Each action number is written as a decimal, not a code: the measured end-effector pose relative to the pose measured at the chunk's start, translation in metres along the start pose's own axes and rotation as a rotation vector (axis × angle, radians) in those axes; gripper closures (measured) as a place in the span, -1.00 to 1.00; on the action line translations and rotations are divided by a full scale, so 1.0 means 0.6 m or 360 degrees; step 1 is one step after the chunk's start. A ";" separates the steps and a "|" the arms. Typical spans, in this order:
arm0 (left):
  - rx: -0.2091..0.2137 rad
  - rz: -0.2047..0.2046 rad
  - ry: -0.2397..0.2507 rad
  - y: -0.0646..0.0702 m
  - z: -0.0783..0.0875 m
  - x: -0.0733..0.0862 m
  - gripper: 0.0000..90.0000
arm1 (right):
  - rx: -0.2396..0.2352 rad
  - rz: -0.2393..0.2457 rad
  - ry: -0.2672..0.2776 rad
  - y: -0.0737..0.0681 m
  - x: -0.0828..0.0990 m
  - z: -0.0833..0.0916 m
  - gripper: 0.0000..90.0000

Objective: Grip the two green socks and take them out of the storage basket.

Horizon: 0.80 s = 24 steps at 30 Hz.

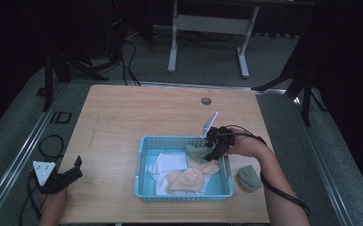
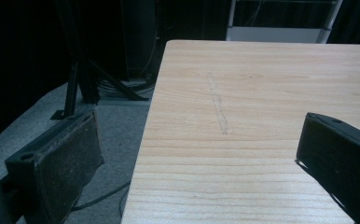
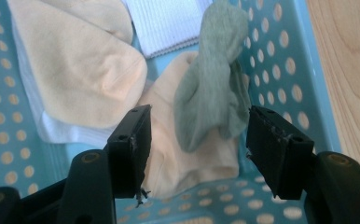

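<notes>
Right gripper point(image 3: 197, 154) is where it's all happening for me: I've got it hanging over the right end of the blue basket point(image 1: 144, 146), jaws spread apart with nothing pinched between them. Looking down its own camera, the green sock point(image 3: 211, 88) lies bunched against the perforated wall, just ahead of the open jaws and roughly lined up with the gap, draped over a peach sock point(image 3: 187, 163). I can't tell if the pads touch the fabric or sit a bit above it.

My guess at the job, since nobody gave me one: sorting or pairing socks. A second green sock point(image 1: 249, 178) sits on the table point(image 1: 123, 113) just outside the basket's right wall, near my right forearm, so the one in the basket looks like its mate. That would explain the jaws being wide like this, either ready to close on it or just let go.

Deeper in the basket there's another peach sock point(image 3: 75, 70) and a white cloth point(image 3: 166, 23) underneath.

Left gripper point(image 1: 64, 176) is parked at the near left corner of the table, well apart from the basket, jaws open and empty, pointing across bare wood. Seems like it's just out of the way.
</notes>
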<state>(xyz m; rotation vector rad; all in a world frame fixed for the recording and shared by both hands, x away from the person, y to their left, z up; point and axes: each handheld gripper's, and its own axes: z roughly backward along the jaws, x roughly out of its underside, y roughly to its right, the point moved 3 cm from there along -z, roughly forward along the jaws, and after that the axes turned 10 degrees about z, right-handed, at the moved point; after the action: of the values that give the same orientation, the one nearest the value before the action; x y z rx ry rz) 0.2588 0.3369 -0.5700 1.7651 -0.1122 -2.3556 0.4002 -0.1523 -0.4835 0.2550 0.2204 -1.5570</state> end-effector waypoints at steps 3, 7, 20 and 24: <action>0.0001 0.0001 0.0000 0.000 0.000 0.000 -0.99 | -0.0007 0.0021 -0.0010 0.003 -0.011 -0.009 -0.10; 0.0002 0.0000 0.0000 0.000 0.000 0.000 -0.99 | -0.0020 0.0039 -0.0026 0.005 -0.022 -0.020 -0.06; -0.0002 0.0003 -0.0001 0.000 0.000 0.000 -0.99 | 0.0030 0.0071 -0.0117 0.006 -0.035 -0.028 0.86; 0.0000 0.0002 0.0000 0.000 0.000 0.000 -0.99 | 0.0036 0.0101 -0.0075 -0.005 -0.045 -0.002 0.87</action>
<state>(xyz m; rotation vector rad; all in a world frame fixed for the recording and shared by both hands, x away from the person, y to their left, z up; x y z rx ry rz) 0.2587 0.3370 -0.5700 1.7645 -0.1130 -2.3551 0.3970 -0.1259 -0.4765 0.2408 0.1564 -1.5019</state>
